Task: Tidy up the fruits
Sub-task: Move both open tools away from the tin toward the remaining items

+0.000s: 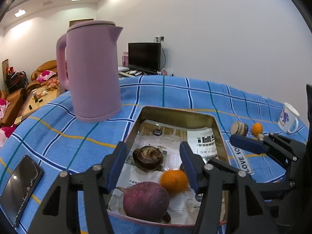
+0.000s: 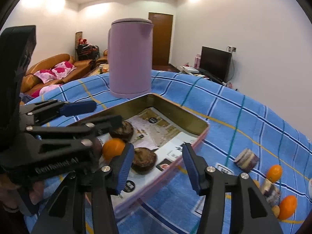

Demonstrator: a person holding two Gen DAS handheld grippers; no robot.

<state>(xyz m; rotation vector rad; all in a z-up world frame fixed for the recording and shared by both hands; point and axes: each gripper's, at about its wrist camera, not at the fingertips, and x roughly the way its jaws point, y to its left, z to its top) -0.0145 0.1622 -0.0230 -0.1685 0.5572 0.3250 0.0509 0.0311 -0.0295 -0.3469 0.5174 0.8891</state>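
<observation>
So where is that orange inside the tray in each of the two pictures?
Left wrist view: the orange lies low and centre in the tray, beside the right finger of the left gripper.
Right wrist view: the same orange sits left of centre, by the left finger of the right gripper.
Shared landmark: the pink kettle stands behind the tray in both.

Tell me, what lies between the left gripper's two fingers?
In the left wrist view, a brown mangosteen lies in the tray between the open left gripper fingers, untouched.
</observation>
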